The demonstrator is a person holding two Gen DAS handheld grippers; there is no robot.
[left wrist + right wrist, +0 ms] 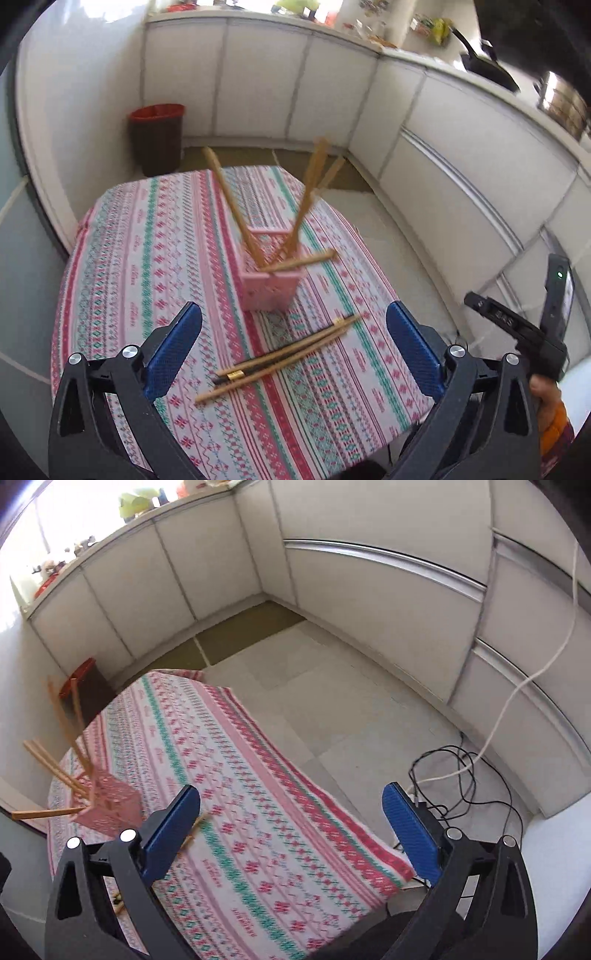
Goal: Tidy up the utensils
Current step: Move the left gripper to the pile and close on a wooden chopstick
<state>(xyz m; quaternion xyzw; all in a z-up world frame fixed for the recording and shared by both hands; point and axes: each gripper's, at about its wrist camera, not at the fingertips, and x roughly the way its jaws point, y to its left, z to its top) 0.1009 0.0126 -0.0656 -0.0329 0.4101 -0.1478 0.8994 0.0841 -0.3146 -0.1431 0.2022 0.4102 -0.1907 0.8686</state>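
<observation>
A pink slotted holder stands mid-table with several wooden chopsticks leaning out of it. Three loose chopsticks, two wooden and one dark with a gold band, lie on the cloth in front of the holder. My left gripper hovers over them, open, with nothing between its blue pads. In the right wrist view the holder is at the far left, and the loose chopsticks peek out from behind the left finger. My right gripper is open above bare cloth to the right of them.
The table carries a pink, red and green patterned cloth. A red-lined bin stands behind it. White cabinets wrap around the room. Cables lie on the floor beside the table. A person's hand shows at the right edge.
</observation>
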